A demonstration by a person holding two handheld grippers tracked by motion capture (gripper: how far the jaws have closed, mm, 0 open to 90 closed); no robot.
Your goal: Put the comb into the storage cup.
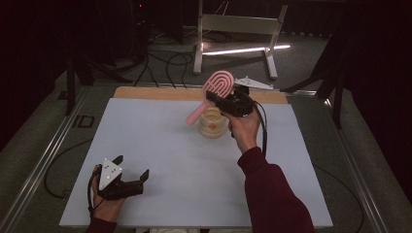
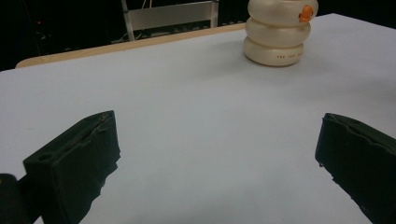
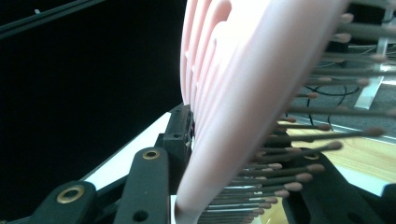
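One pink hairbrush (image 1: 212,92), dark ball-tipped bristles

Dim room with dark edges, a bright light strip (image 1: 245,50) at top centre, and the close brush (image 3: 243,93) blurred.

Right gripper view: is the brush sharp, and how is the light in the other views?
Right gripper view: pink hairbrush looms close and soft-edged against black. High view: white table evenly lit, surroundings dark, a bright floor streak. Left gripper view: cream holder crisp, cropped at the top.
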